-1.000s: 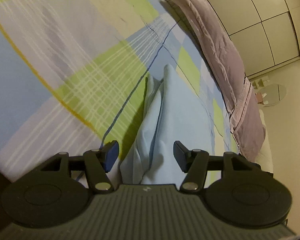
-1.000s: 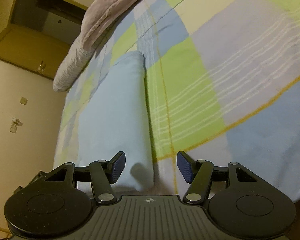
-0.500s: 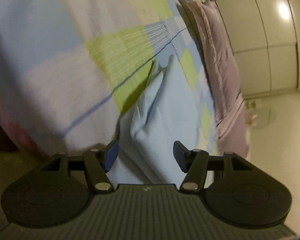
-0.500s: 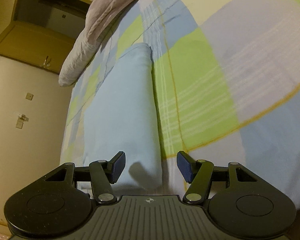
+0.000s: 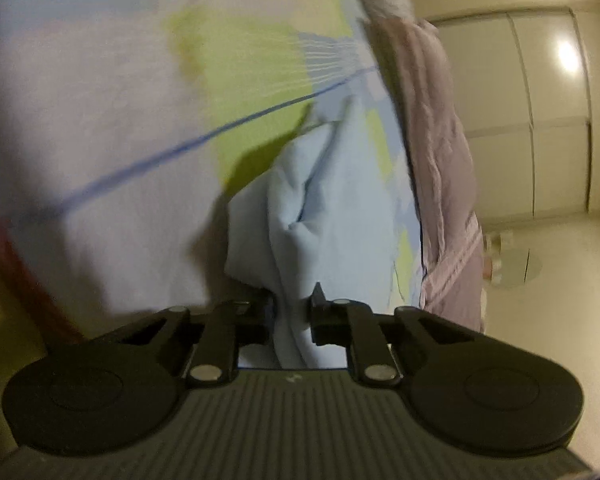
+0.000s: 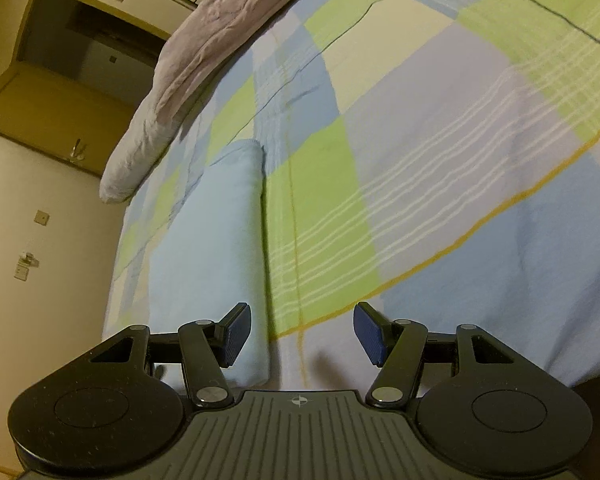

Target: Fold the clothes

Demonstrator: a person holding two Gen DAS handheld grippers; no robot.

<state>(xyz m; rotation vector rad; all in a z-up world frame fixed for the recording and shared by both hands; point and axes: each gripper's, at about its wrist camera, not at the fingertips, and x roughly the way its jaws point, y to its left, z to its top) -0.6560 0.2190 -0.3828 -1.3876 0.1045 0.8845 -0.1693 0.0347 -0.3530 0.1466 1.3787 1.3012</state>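
1. The left gripper [image 5: 292, 312] is closed on a bunched end of the light blue garment [image 5: 328, 216]; the cloth passes between its fingertips and runs straight ahead of them.
2. The right gripper [image 6: 298, 334] is spread wide and holds nothing. The same light blue garment [image 6: 216, 248] lies mostly ahead of its left finger [image 6: 236, 334], and the near corner sits beside that pad, not centred in the gap.
3. The long axis of the garment runs forward, away from both sets of fingers, along the checked bedspread [image 6: 420, 184].
4. In my judgement the right gripper must shift toward its left finger's side before pinching.
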